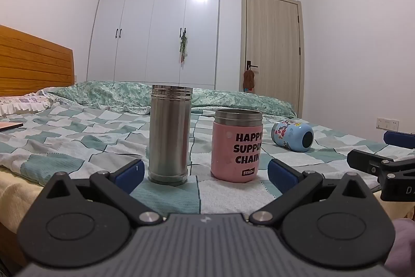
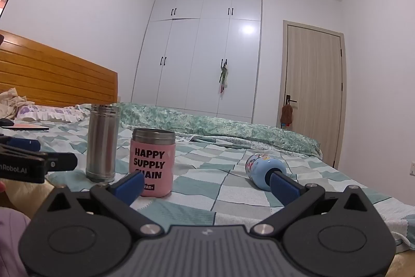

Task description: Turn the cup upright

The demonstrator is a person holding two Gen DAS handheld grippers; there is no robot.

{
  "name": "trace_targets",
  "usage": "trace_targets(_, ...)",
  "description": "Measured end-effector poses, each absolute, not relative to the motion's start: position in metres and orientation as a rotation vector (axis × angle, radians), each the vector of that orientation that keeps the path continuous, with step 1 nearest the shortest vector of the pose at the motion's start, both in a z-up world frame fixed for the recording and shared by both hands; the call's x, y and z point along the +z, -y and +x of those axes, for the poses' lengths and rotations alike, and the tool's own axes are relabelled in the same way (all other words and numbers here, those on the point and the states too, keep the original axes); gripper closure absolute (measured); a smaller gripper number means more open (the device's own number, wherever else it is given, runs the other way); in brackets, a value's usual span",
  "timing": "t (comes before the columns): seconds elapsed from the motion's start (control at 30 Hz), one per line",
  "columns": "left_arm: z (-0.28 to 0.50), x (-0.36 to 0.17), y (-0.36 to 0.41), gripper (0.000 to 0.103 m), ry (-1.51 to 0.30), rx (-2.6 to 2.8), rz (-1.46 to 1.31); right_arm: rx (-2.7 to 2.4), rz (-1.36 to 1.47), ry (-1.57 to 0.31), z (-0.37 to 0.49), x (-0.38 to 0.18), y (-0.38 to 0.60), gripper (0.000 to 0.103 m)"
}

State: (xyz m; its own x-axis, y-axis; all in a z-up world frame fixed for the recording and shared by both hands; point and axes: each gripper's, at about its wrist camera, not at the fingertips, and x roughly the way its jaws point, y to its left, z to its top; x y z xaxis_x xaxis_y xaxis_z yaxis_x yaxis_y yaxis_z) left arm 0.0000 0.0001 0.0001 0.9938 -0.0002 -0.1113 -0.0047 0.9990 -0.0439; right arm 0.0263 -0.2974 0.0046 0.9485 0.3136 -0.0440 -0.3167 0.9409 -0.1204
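A light blue cartoon-print cup lies on its side on the checked bedspread, its dark end facing me; it also shows in the right wrist view. A steel cup and a pink cup lettered "HAPPY SUPPLY CHAIN" stand upright to its left, also in the right wrist view: steel cup, pink cup. My left gripper is open and empty, just short of the two upright cups. My right gripper is open and empty, its right finger overlapping the blue cup.
The bedspread covers a bed with a wooden headboard at left. A folded green quilt lies along the far side. A flat device and pillows lie near the headboard. A wardrobe and a door stand behind.
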Motion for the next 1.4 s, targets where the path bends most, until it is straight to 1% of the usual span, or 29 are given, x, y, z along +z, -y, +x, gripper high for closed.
trace_targets(1.4, 0.0000, 0.0001, -0.0002, 0.000, -0.112, 0.002, -0.048, 0.321, -0.141, -0.029, 0.0270, 0.0058, 0.2950, 0.000)
